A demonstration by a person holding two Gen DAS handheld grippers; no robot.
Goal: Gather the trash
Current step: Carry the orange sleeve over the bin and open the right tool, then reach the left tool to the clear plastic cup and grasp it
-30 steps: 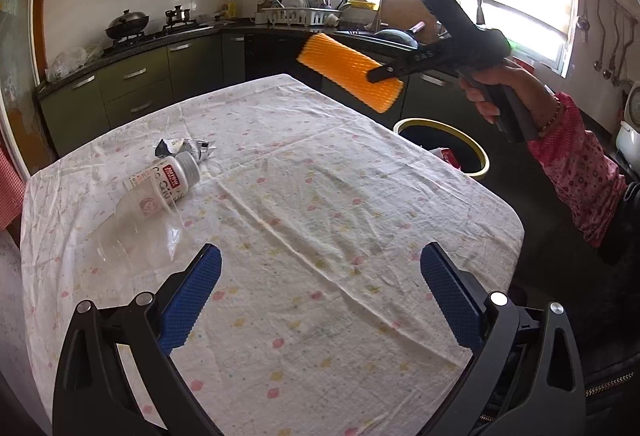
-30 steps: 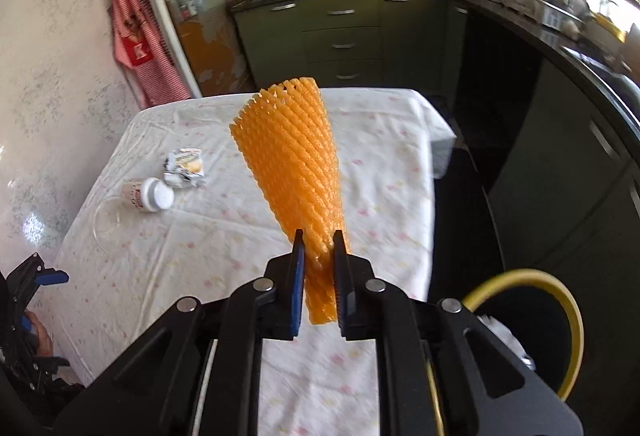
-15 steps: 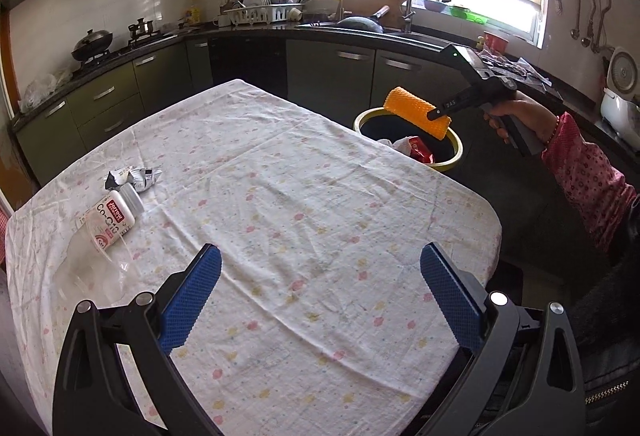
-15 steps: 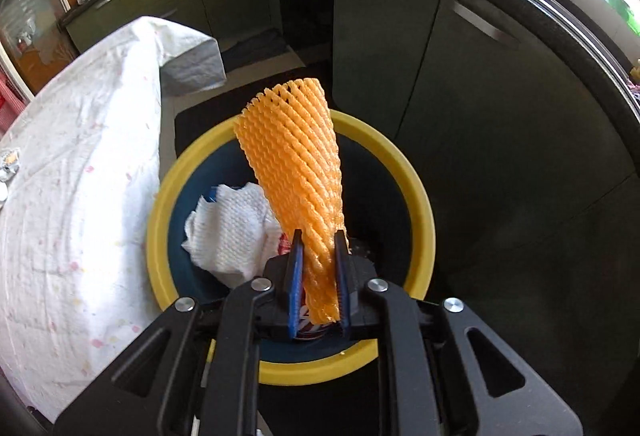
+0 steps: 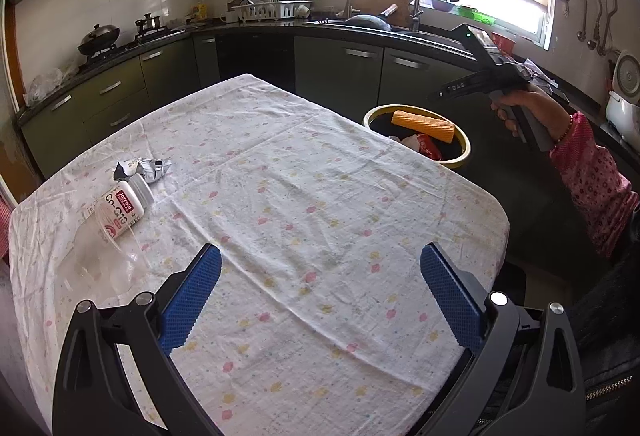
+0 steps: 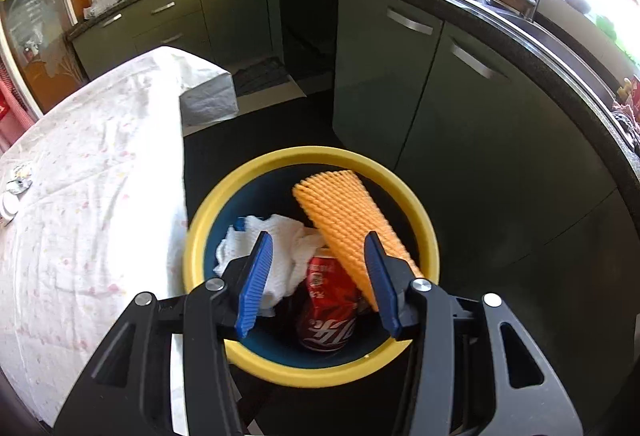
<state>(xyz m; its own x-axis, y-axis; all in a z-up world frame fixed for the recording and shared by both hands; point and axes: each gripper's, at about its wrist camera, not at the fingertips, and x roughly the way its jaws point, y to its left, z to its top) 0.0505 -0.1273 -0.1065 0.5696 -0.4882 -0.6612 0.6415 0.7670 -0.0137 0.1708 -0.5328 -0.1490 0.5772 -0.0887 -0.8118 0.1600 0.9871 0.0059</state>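
Kitchen w/ yellow bin [image 6: 424,232]: right gripper [image 6: 320,276] opening, orange foam net [image 6: 344,220] now dropped inside; left gripper [image 5: 320,300] apart, empty; bottle [image 5: 124,205] remains on table.

Count on the tabletop [image 5: 304,195]: one bottle [image 5: 120,211], one crumpled wrapper [image 5: 150,167], one clear plastic piece [image 5: 102,260], all near its left edge. One bin [image 6: 430,236], off the far right corner, containing one orange foam net [image 6: 344,215], one red can [image 6: 330,300], one white net [image 6: 280,248]. Tongs: two sets.
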